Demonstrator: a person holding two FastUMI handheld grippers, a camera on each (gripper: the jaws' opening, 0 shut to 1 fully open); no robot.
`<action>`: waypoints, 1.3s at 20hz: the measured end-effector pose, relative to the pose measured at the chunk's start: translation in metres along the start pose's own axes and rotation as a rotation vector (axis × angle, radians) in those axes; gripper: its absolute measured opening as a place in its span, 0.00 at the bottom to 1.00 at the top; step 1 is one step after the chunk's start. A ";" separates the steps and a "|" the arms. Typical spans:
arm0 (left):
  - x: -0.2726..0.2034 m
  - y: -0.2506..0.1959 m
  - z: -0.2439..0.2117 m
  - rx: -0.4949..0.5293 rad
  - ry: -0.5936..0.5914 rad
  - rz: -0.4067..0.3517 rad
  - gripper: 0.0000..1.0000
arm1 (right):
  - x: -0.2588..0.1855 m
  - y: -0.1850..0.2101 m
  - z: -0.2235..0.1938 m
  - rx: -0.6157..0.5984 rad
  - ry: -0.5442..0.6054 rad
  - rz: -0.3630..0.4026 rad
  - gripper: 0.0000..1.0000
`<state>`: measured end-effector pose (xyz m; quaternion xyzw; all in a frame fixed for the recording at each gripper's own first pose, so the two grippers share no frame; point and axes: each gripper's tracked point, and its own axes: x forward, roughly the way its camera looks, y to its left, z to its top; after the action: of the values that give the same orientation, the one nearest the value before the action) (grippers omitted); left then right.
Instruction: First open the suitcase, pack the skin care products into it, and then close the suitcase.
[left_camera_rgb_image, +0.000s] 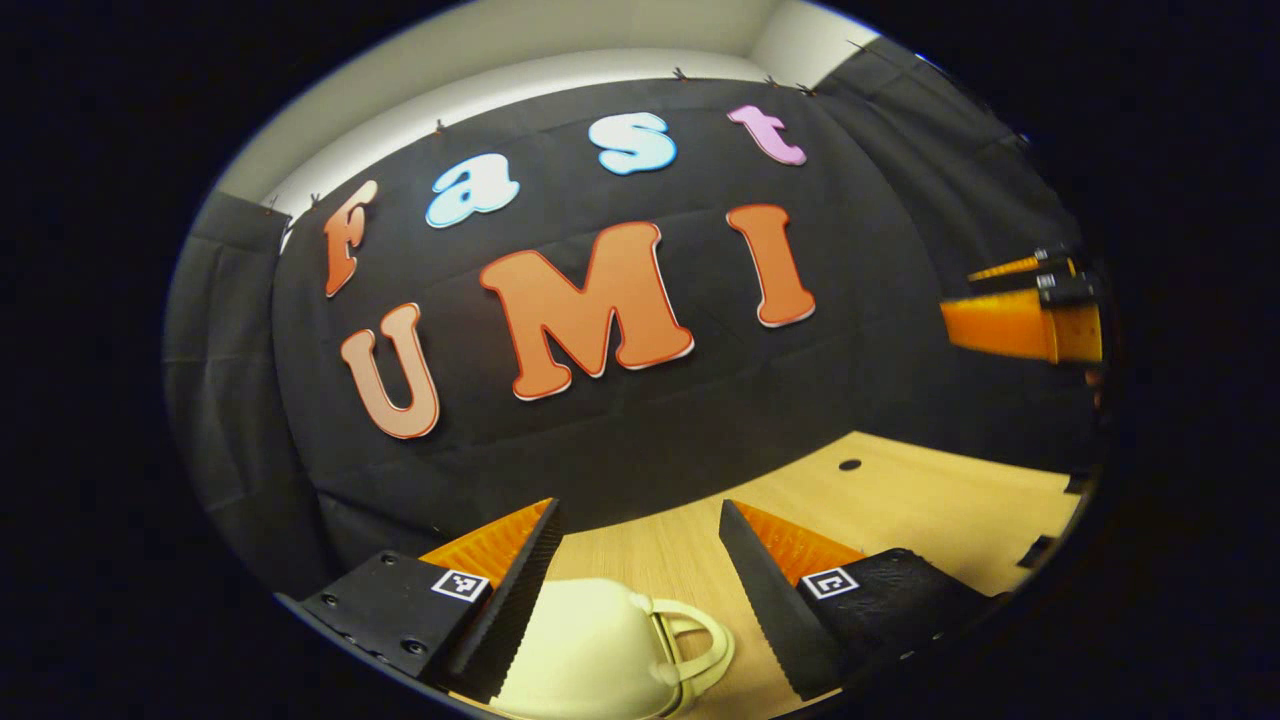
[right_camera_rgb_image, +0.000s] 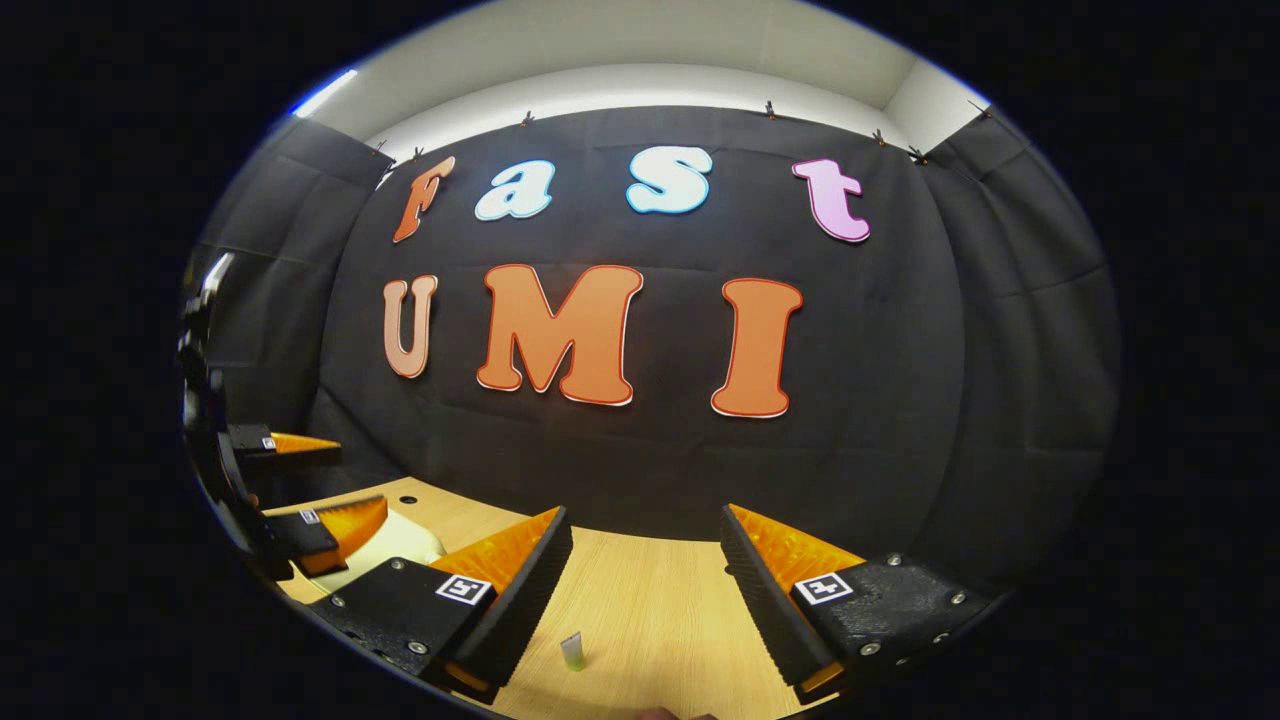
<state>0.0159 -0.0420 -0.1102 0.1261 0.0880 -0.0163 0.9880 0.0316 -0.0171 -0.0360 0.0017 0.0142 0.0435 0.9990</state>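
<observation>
Suitcase (left_camera_rgb_image: 590, 650), cream-coloured with a looped handle (left_camera_rgb_image: 700, 645) on its near side, lies closed on the light wooden table (left_camera_rgb_image: 900, 500), seen in the left gripper view directly below and between the fingers of the left gripper (left_camera_rgb_image: 640, 590). That gripper's jaws stand wide apart, hovering above the case and clear of it. The same view catches the right gripper (left_camera_rgb_image: 1030, 315) at the far right edge, raised well above the tabletop against the black cloth wall (left_camera_rgb_image: 600, 440).

In the right gripper view, the right gripper (right_camera_rgb_image: 645, 590) likewise has its jaws spread wide and holds nothing. Below it, a small pale-green skin care tube (right_camera_rgb_image: 572, 651) stands upright on the bare wood (its label too small to make out). At the left edge of that view the left gripper (right_camera_rgb_image: 320, 490) hangs over the pale case, part of which shows beneath its lower finger. A small dark hole (left_camera_rgb_image: 849, 464) marks the tabletop farther back.
</observation>
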 end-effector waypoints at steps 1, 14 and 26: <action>0.003 -0.004 -0.013 0.029 0.026 -0.007 0.98 | 0.001 -0.002 -0.001 -0.001 0.001 -0.001 0.95; 0.014 -0.057 -0.165 0.404 0.321 -0.143 0.86 | 0.009 -0.050 -0.012 -0.006 0.019 -0.053 0.95; 0.041 -0.073 -0.230 0.880 0.487 -0.145 0.47 | 0.006 -0.078 -0.024 0.013 0.024 -0.044 0.95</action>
<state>0.0133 -0.0553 -0.3550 0.5240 0.3093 -0.0906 0.7884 0.0432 -0.0943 -0.0604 0.0073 0.0265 0.0215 0.9994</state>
